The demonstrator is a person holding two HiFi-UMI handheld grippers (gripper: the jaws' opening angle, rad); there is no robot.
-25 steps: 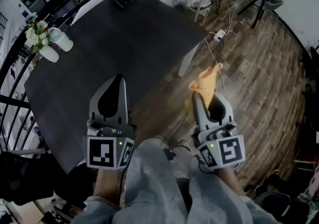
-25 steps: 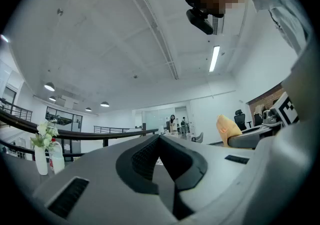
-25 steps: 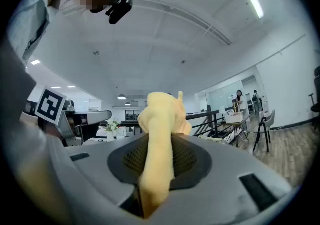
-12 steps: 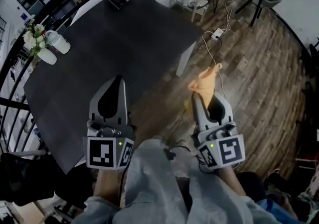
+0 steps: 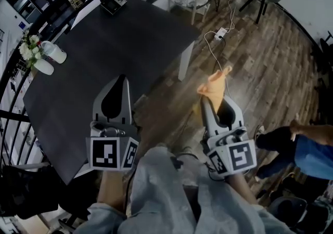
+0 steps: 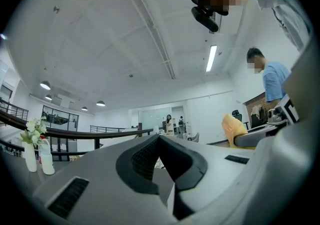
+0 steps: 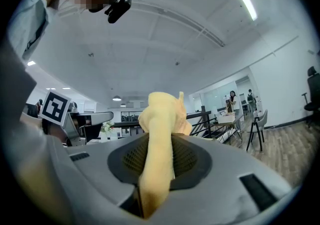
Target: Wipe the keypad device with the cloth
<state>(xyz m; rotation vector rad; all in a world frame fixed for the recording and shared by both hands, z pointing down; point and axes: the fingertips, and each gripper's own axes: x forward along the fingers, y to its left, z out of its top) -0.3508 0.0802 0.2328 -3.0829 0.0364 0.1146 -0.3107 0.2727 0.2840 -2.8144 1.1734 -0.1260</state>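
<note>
Open-plan room with wood floor [image 5: 260, 77]; dark table [image 5: 104, 56] at left of head view.

- Keypad device [image 5: 113, 3]: at far corner of table, close to the edge, well apart from both claws. Not yet wiped.
- Cloth [image 5: 213, 85]: orange-yellow, bunched, pinched in right claw [image 5: 212, 99], a tuft poking past the tips. Held over the floor, off the table.
- Left claw [image 5: 123, 79]: clenched tip to tip on nothing, over near part of table.
- Also on table, at left edge: flowers [image 5: 28, 50], white bottle [image 5: 54, 52].
- On floor: power strip [image 5: 220, 33] with trailing cable. Person in blue [image 5: 307, 150] near right side.

Likely hazards:
- Long reach to the far corner.
- Light device, unbraced, pushed off the edge by a one-sided wipe.
- Narrow tuft of cloth, hence hard claw tips scraping the keys.
- Cable underfoot.
</note>
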